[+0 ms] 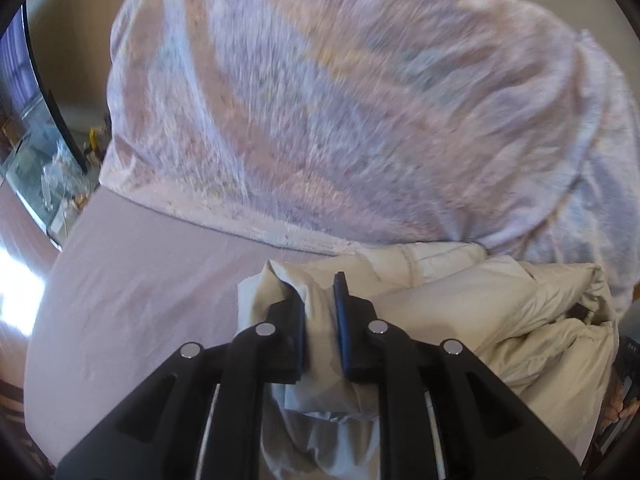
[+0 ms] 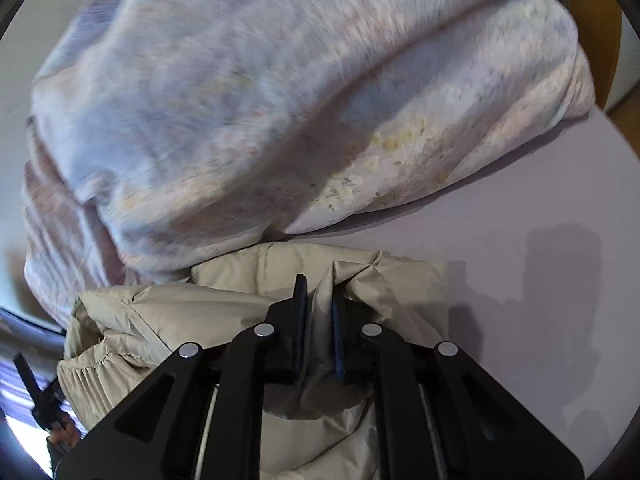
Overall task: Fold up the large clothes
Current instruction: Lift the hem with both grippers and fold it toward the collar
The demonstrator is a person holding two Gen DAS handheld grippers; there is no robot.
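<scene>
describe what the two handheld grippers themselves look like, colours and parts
The left gripper and right gripper look alike: matte black angular plastic bodies with triangular cut-outs, four round silver studs across the linkage arms, and thin pale rails below. Each flat finger carries a dark blue pad. No cables, sleeves or printed markings show.

The left gripper (image 1: 320, 304) and the right gripper (image 2: 318, 306) were both black, each with two flat dark fingers, four round shiny silver buttons behind them, and thick arms reaching to the bottom of the frame.
</scene>
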